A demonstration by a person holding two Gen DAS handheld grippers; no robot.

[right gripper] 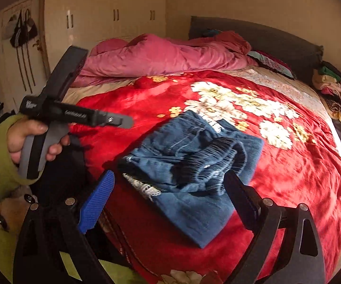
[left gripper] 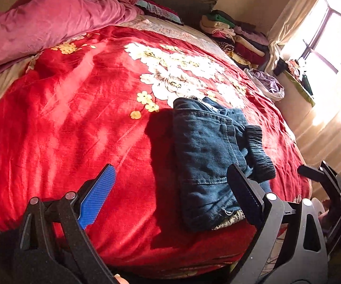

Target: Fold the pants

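Folded denim pants [left gripper: 208, 161] lie compact on the red floral blanket [left gripper: 75, 118] as the left gripper [left gripper: 170, 196] and right gripper [right gripper: 168, 201] hover spread and empty, suggesting folding is done and only tidying remains.

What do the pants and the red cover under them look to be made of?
Pants: blue denim by the look, with a matte woven surface, pale contrast stitching along the seams, and dark ribbed, probably elastic bands at one end. Red cover: likely plush fleece or velvety pile; it catches the sunlight with a soft sheen and shows brushed streaks. Printed white flowers.
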